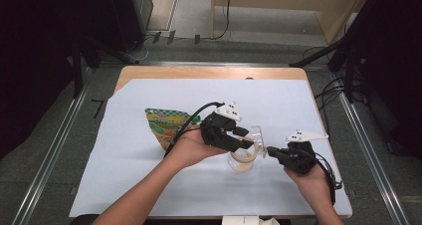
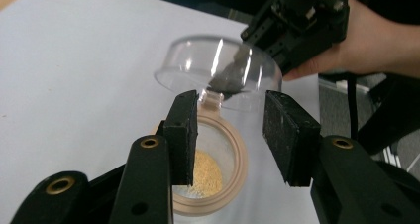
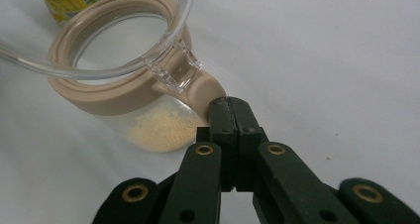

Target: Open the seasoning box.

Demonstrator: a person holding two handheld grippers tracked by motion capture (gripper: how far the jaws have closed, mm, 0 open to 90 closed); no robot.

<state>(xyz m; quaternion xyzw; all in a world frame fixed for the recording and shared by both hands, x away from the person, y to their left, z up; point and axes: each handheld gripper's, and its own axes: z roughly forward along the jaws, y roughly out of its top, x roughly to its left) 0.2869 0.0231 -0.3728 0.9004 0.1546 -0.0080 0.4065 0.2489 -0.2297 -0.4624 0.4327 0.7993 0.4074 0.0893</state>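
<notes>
Nearest, on the person's right: right gripper (image 3: 229, 105) with jaws pressed flat together, nothing visible between them, tip set against the beige tab (image 3: 205, 92) that sticks out from the jar's collar. Probably placed there as a brace, to keep the jar (image 1: 242, 161) from sliding or tipping while the other hand works. Hard to tell from the right gripper view whether the tip pinches a sliver of that tab or merely butts against it.

Just beyond, standing upright on the white sheet (image 1: 278, 100) near the front middle of the table: the jar itself, clear-walled, with a shallow layer of pale yellow powder (image 3: 158, 127) at the bottom. Clear domed lid (image 2: 198, 60) swung up and back on its hinge (image 3: 176, 68), mouth left uncovered, likely so the contents can be reached or topped up.

Over the mouth from the left: left gripper (image 2: 230, 130), jaws partway apart, straddling the collar without pressing on it, seemingly lined up either to take the rim or to reach the raised lid behind.

Farther back, lying flat and apart from the jar: a green and yellow packet (image 1: 164, 123), plausibly the source of the powder, parked out of the way.
</notes>
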